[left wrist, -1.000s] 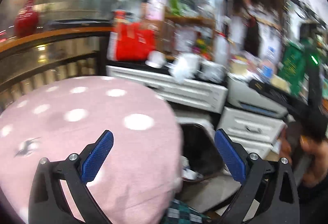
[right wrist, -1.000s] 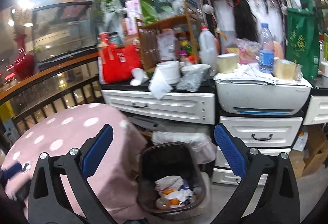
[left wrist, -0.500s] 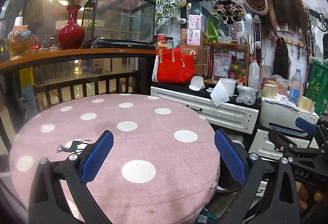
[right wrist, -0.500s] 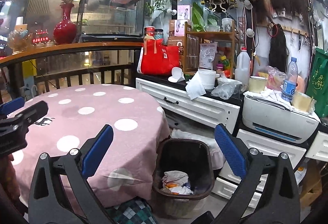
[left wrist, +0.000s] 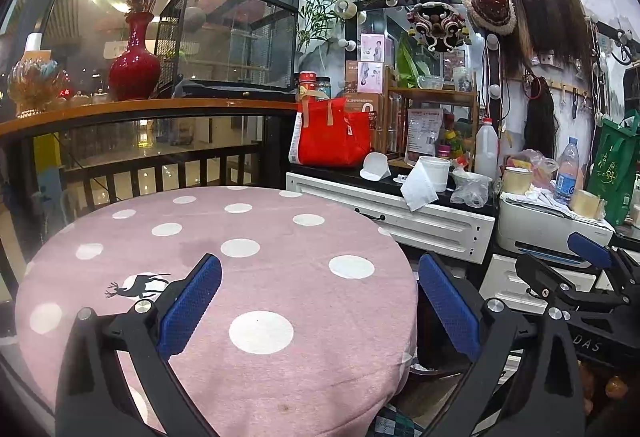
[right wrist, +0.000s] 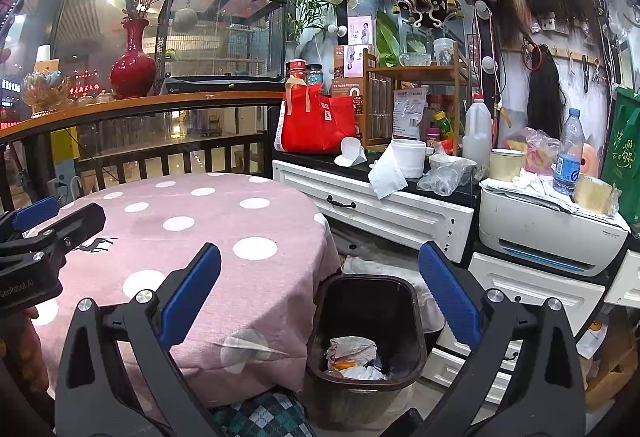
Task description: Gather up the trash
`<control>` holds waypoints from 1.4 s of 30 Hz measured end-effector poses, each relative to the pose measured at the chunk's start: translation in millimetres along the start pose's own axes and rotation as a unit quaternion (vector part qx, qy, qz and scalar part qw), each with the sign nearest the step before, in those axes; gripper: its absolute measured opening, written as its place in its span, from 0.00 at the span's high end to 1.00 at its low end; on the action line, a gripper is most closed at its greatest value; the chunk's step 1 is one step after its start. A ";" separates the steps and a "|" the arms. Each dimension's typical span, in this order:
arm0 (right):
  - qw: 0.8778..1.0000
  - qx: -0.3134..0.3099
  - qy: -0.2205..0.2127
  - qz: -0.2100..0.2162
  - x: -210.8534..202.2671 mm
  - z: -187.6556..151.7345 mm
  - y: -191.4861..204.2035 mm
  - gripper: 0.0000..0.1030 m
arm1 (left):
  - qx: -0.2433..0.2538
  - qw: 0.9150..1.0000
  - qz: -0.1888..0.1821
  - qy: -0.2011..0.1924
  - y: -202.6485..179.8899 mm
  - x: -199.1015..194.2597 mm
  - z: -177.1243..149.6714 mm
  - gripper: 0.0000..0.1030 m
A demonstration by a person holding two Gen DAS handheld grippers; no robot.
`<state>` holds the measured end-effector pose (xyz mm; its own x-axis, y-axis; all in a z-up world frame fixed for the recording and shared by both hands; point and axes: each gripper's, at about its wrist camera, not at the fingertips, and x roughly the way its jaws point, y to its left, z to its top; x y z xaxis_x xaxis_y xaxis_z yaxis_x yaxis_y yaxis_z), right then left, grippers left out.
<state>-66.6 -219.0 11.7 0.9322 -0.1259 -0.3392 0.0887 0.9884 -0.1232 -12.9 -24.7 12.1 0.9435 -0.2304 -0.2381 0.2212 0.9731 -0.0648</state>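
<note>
Left wrist view: my left claw (left wrist: 318, 303) gapes wide, empty, above the pink dotted tablecloth (left wrist: 280, 237).
Right wrist view: my right claw (right wrist: 319, 297) gapes wide, empty; crumpled trash (right wrist: 354, 353) lies in the dark bin (right wrist: 368, 293) beside the table.

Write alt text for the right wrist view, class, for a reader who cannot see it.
The open right gripper hangs empty above a dark trash bin holding crumpled wrappers, beside a round table in a pink polka-dot cloth. The left gripper enters at left; a cluttered white cabinet stands behind.
</note>
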 end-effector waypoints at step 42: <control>1.000 -0.003 0.002 0.006 1.5 -5.2 4.5 0.05 | 0.005 1.000 -0.002 0.003 -1.8 1.5 -0.4 0.06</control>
<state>-66.7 -215.1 5.8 0.9318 -0.1137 -0.3447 0.0747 0.9894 -0.1245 -12.0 -26.8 11.5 0.9409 -0.2351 -0.2439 0.2283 0.9720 -0.0562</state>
